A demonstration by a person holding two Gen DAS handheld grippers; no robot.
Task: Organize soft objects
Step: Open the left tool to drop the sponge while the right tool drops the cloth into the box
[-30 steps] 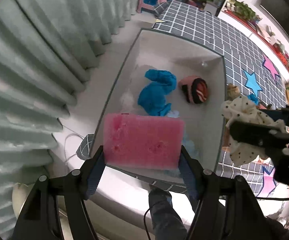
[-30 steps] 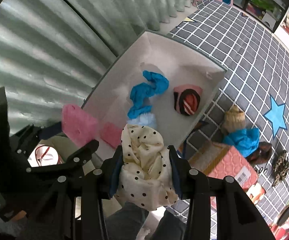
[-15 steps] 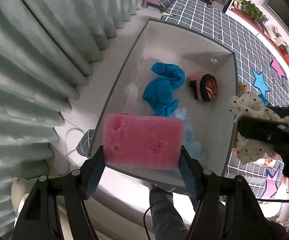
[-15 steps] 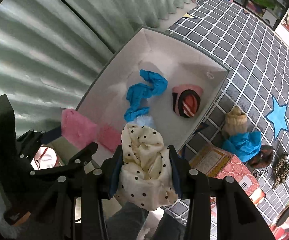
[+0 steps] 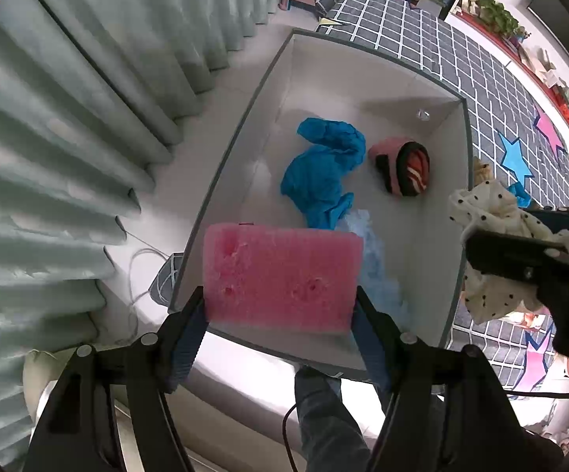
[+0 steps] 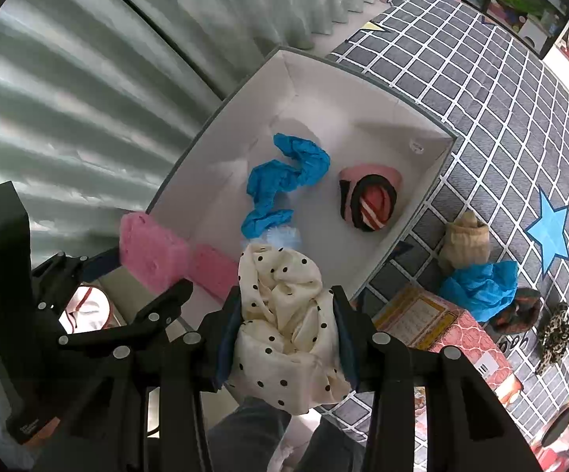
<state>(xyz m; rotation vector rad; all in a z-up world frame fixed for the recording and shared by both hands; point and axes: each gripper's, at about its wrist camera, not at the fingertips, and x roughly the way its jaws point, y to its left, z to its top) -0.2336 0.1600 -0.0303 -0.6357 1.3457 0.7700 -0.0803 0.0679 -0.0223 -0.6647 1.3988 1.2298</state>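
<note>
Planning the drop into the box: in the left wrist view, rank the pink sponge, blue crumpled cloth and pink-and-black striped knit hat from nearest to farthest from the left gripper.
1. Pink sponge: clamped between the left gripper jaws.
2. Blue crumpled cloth: in the box, mid-floor, beyond the sponge.
3. Pink-and-black striped knit hat: in the box, farther right.

The open box sits between the curtain on its left and the checked mat on its right. Inside lie a crumpled glove and, right of it, a rolled sock. A carton lies on the mat.
</note>
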